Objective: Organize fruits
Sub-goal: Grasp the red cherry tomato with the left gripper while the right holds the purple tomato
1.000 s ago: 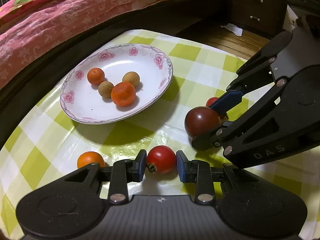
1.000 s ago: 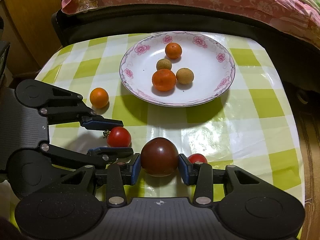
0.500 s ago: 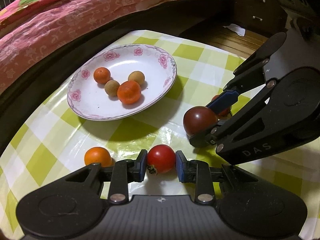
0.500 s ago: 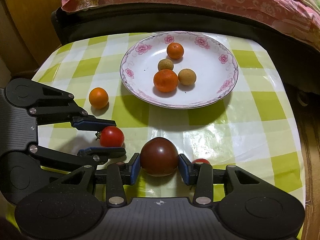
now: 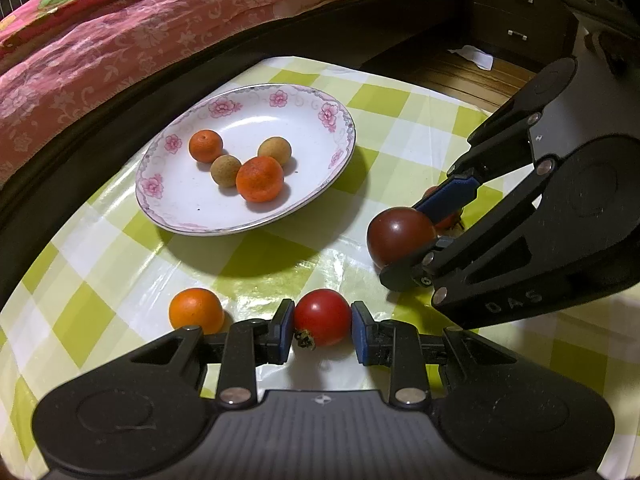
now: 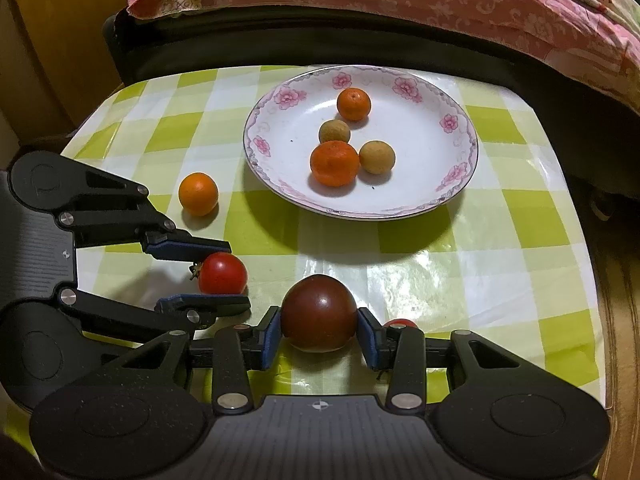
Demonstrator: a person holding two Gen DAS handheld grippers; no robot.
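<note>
Right now my left gripper [image 5: 322, 332] has its blue pads pressed against both sides of a red tomato [image 5: 322, 317], which sits low over the checked tablecloth [image 5: 100, 264]; whether it is lifted clear I cannot tell. My right gripper [image 6: 319, 339] is clamped the same way on a bigger dark tomato [image 6: 319, 318]. Just behind its right finger a small red tomato [image 6: 398, 323] peeks out, mostly hidden. An orange [image 5: 196, 311] lies on the cloth just beside my left finger. Farther ahead stands a white plate [image 6: 432, 200] with pink flowers on its rim, holding two oranges and two small brown fruits, the larger orange [image 6: 334, 163] touching a brown fruit [image 6: 376, 156]. Beyond the table runs a pink flowered bedspread [image 5: 120, 40].
</note>
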